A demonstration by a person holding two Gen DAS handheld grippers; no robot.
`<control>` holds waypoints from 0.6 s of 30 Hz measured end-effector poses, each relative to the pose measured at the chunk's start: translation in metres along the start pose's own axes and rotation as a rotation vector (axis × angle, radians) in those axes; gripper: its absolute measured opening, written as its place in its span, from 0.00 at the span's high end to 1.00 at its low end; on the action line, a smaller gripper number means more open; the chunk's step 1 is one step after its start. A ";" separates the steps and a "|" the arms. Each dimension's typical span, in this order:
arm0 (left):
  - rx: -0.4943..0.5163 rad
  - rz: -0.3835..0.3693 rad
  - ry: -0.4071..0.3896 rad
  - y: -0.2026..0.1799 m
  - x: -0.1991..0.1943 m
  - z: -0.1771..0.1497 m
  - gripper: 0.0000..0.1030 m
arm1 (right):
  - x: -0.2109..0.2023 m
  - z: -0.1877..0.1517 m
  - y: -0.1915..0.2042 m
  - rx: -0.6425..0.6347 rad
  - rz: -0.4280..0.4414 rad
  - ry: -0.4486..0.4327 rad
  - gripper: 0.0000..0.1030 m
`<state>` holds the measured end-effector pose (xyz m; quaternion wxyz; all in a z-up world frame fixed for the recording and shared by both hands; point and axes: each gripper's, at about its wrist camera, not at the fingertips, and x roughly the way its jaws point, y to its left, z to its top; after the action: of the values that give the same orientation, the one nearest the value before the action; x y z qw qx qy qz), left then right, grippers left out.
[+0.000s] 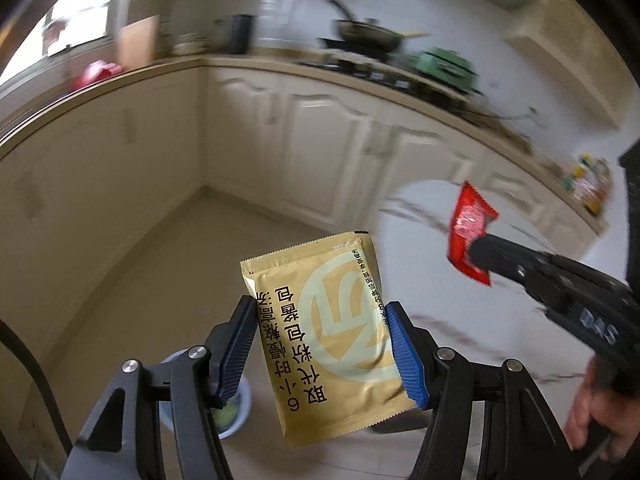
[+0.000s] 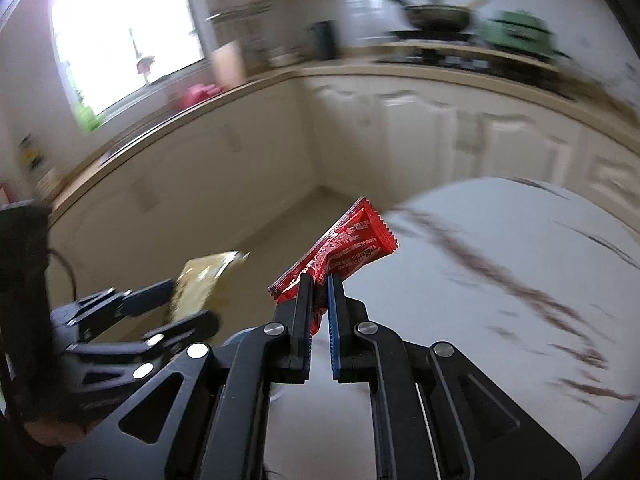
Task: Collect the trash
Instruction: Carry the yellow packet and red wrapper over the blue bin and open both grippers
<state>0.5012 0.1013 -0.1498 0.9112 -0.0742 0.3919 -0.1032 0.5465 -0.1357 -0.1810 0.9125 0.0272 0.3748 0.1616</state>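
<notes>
My left gripper (image 1: pixel 322 308) holds a gold sachet (image 1: pixel 324 336) with printed text between its blue pads, above the floor; the jaws stand wide, pressing the sachet's edges. It also shows in the right wrist view (image 2: pixel 200 284). My right gripper (image 2: pixel 319 280) is shut on a red wrapper (image 2: pixel 344 248), held up at the edge of the white marble table (image 2: pixel 480 280). In the left wrist view the right gripper (image 1: pixel 476 254) and its red wrapper (image 1: pixel 466 226) are at the right.
A light blue bin (image 1: pixel 236 404) stands on the tiled floor below the left gripper. Cream kitchen cabinets (image 1: pixel 320 140) and a counter with a wok (image 1: pixel 368 36), a green appliance (image 1: pixel 444 66) and a red object (image 1: pixel 96 74) run behind. A window (image 2: pixel 128 32) is at the left.
</notes>
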 end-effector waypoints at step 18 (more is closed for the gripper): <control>-0.280 0.196 0.259 0.217 0.072 -0.092 0.42 | 0.250 -0.075 0.171 -0.232 0.117 0.389 0.93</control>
<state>0.5107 0.2882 -0.3102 0.8397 -0.1479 0.5214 0.0328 0.6143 0.0999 -0.3750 0.8092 -0.0878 0.5203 0.2586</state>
